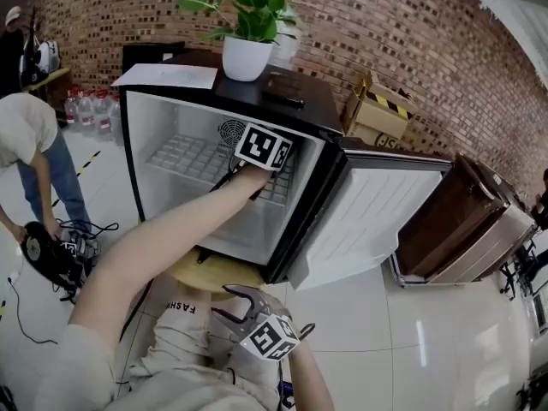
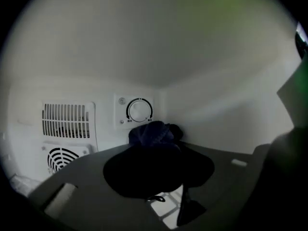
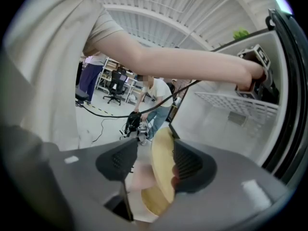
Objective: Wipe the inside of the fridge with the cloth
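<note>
Closest to us, our left arm stretched into the open fridge, which stood before a brick wall on pale floor tiles, its door swung wide to the right. Above the wire shelf, the left hand-held gripper pointed almost level at the rear wall, jaws closed on the bunched dark cloth. The cloth sat straight ahead at its tips, just short of the thermostat dial, with the vent grille to the left. That rear wall looked to us the nearest surface to wipe. Our right hand-held gripper waited outside, jaws apart and gripping nothing, a round wooden stool's rim showing between them.
</note>
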A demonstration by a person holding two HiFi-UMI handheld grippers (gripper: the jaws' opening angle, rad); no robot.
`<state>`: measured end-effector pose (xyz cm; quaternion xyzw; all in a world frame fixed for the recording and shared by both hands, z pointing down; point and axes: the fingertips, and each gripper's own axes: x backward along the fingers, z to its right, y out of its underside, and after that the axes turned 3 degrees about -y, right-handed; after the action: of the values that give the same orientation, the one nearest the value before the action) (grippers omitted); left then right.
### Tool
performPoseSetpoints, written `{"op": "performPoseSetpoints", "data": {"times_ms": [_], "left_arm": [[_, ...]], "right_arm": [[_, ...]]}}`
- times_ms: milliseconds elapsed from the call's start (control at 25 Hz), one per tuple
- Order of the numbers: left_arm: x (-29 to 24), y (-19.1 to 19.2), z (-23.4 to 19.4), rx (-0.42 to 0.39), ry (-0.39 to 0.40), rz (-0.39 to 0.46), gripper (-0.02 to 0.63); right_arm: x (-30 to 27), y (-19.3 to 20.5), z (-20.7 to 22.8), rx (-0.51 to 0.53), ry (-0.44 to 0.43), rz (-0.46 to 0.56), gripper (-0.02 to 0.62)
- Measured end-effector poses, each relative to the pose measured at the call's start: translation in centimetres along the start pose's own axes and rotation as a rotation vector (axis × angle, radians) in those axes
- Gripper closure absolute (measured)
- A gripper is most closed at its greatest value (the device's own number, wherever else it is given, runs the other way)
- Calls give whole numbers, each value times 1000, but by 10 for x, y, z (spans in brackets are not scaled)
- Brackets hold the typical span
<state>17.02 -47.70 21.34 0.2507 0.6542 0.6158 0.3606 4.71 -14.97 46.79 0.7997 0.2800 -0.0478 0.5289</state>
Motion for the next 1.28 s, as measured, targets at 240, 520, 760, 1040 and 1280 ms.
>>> {"op": "performPoseSetpoints", "data": {"times_ms": [240, 520, 760, 1040, 1280], "left_arm": [[-6, 4, 11, 62, 95, -48, 455], [66, 26, 62, 87, 350, -95, 465], [141, 42, 111, 87, 638, -165, 461], [86, 37, 47, -124, 200, -170, 454], [16, 45, 33, -219, 56, -278, 453]], "right_arm": [[9, 11, 14, -18, 22, -7, 367], [3, 23, 11, -45, 3, -21, 367], [-12, 32, -2, -33, -26, -68, 367], [-17, 34, -6, -10, -35, -89, 370], [-13, 27, -5, 11, -24, -87, 378]]}}
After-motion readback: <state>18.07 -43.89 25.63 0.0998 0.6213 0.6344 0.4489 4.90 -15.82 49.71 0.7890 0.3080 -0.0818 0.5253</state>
